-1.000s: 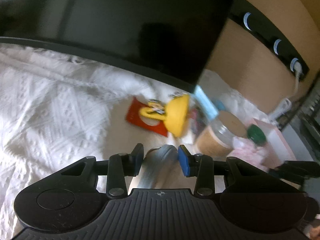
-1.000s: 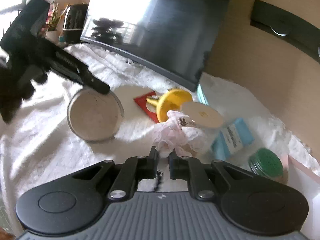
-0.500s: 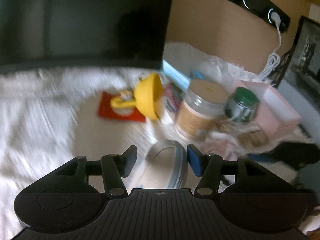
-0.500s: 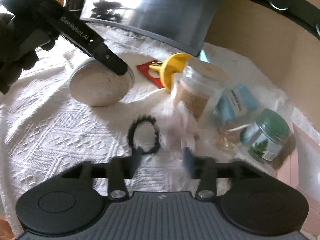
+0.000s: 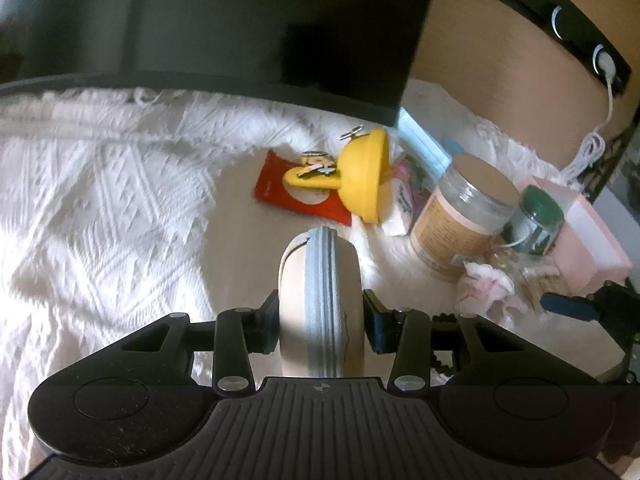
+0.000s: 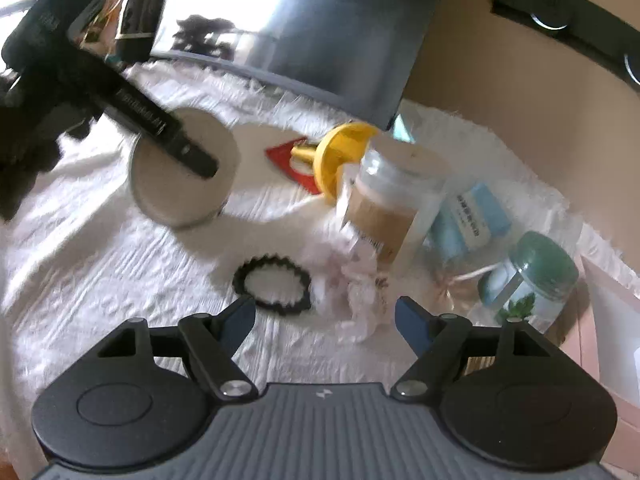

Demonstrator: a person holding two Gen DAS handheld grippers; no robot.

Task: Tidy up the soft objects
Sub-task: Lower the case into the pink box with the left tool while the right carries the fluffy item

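The left gripper (image 5: 320, 330) is closing its jaws on the round case (image 5: 320, 304), a beige zip pouch standing on edge between the pads, which are meeting its two flat sides; from the right wrist view the case (image 6: 182, 172) is sitting tilted on the white cloth (image 6: 100, 280) at the left, well apart from the clutter. To do this step well, the squeeze is best kept on the flat faces, clear of the grey zipper band, and firm enough that the case is not rolling out sideways, since it looks rounded and slippery. Moving right, the black scrunchie (image 6: 274, 288) is lying flat on the cloth just ahead of the right gripper (image 6: 324, 316), whose jaws are opening wide with nothing pinched; the pink scrunchie (image 6: 362, 288) is lying crumpled between their tips and the jar. These two soft things seem meant for the case, so holding it steady and getting the zip open probably comes first. As for containers, I cannot tell what the case is holding, as it looks zipped shut. The jar (image 6: 390, 208) is standing upright, lidded, with brownish contents. Further right a green-lidded jar (image 6: 532, 280) is standing closed, contents unclear. At the far right a pink box (image 5: 588, 240) is sitting with its inside hidden.
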